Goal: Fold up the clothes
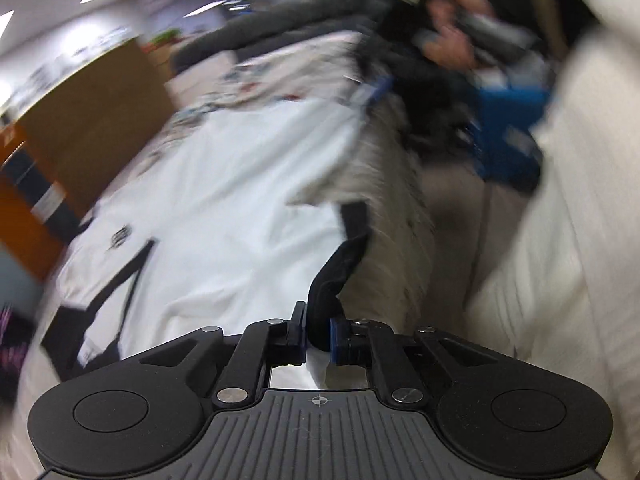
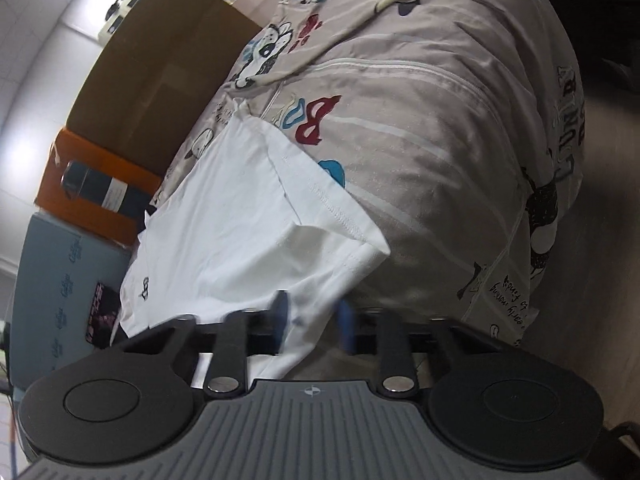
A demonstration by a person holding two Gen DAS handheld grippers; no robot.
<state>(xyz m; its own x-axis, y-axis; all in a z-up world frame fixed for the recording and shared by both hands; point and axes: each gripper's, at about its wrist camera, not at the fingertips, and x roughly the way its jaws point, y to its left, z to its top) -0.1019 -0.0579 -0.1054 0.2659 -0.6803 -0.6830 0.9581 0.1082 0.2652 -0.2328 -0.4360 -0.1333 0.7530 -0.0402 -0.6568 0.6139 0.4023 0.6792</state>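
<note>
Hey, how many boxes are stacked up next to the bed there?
3 in the right wrist view: a brown cardboard box on top, an orange box under it, and a pale blue box lowest. The white shirt may hide others.

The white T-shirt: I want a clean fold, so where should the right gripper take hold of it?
Grip the hemmed corner of the white T-shirt that juts out over the patterned bedsheet, probably from the open bedsheet side. That stitched edge is doubled and stands free. The right gripper has cloth between its open jaws; the left gripper pinches the black trim.
</note>
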